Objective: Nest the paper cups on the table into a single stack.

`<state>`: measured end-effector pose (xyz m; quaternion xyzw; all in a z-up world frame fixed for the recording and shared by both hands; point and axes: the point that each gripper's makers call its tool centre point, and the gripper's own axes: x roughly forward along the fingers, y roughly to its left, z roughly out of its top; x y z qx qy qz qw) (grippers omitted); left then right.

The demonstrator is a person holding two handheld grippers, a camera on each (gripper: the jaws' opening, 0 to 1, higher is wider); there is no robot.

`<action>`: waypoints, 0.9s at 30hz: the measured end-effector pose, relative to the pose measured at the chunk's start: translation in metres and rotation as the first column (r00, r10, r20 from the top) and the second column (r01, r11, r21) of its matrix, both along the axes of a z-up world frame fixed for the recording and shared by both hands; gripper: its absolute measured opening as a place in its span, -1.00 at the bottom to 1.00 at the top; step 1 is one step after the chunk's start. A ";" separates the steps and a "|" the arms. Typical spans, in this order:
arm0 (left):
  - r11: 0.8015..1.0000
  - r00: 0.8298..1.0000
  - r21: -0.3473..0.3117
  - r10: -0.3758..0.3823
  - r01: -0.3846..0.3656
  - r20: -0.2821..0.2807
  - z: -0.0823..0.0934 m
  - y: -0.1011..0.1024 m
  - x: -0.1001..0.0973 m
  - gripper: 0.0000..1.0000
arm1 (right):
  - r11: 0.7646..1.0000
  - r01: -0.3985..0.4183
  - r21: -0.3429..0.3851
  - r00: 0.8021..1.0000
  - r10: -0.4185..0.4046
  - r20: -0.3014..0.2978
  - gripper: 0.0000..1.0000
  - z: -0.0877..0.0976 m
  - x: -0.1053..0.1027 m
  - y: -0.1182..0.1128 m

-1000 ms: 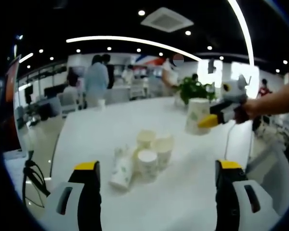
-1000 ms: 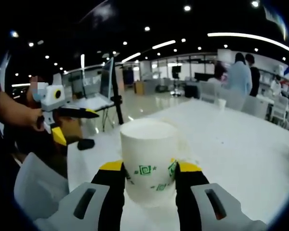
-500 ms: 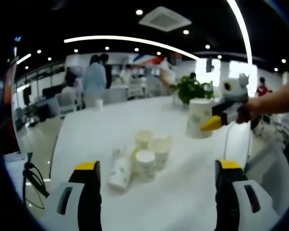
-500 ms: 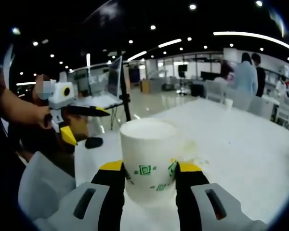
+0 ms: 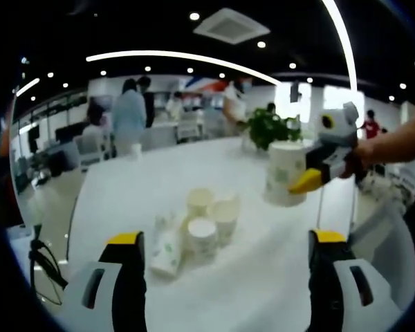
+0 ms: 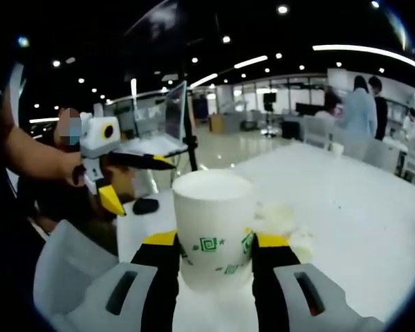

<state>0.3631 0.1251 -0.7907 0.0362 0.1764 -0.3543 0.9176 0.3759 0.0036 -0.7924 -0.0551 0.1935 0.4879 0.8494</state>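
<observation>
My right gripper (image 6: 214, 242) is shut on an upright white paper cup (image 6: 211, 207) with green marks, held above the white table (image 6: 360, 242). In the left gripper view that held cup (image 5: 283, 173) hangs at the right, with the right gripper (image 5: 294, 181) and a person's hand behind it. Three upright cups (image 5: 207, 218) stand close together at the table's middle, and a lying cup (image 5: 164, 247) rests just left of them. My left gripper (image 5: 226, 238) is open and holds nothing, short of the cluster. It also appears as the left gripper (image 6: 144, 185), jaws spread, to the held cup's left.
A potted plant (image 5: 270, 128) and a small lone cup (image 5: 136, 148) stand at the table's far side, with several people beyond. A laptop on a tripod (image 6: 173, 121) stands off the table's edge. The table's near edge runs down the left (image 5: 79, 228).
The right gripper keeps its hold on the cup. Both views have drifted a little; in the right gripper view the left gripper now sits slightly nearer the held cup.
</observation>
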 end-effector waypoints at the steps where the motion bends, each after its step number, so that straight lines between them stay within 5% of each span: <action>1: 1.000 1.000 0.000 -0.001 0.001 0.001 0.001 0.000 0.000 0.93 | 1.000 -0.001 0.001 1.000 0.001 -0.002 -0.24 0.000 -0.001 0.001; 27: 0.998 0.998 -0.020 -0.051 0.051 0.029 0.029 -0.017 0.006 0.90 | 0.996 -0.085 0.003 0.996 0.085 -0.001 -0.25 0.015 -0.022 0.028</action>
